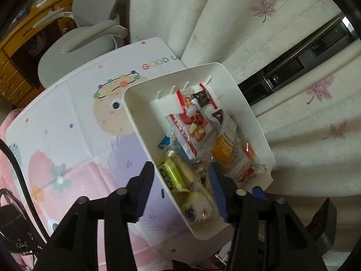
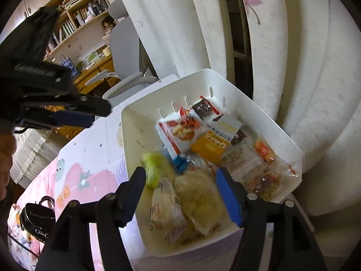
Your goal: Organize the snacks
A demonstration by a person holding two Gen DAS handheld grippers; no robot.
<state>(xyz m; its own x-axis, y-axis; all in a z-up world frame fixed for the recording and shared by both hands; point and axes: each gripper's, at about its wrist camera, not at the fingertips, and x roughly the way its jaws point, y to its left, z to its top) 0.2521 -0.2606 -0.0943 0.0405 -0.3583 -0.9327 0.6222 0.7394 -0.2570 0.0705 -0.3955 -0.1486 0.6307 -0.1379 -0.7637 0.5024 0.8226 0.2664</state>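
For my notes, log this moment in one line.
left gripper: open, empty | right gripper: open, empty | white bin: full of snacks

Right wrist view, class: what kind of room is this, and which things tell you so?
Probably a home bedroom or study: a wooden bookshelf full of books, a grey office chair by a wooden desk, and leaf-print white curtains behind the cartoon-print table.

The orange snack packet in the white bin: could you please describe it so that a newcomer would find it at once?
Find the white bin on the pastel cartoon tablecloth beside the curtain. Near its middle, just right of the red-and-white nut packet, lies the orange packet. It is the only solid orange one, with large white lettering.
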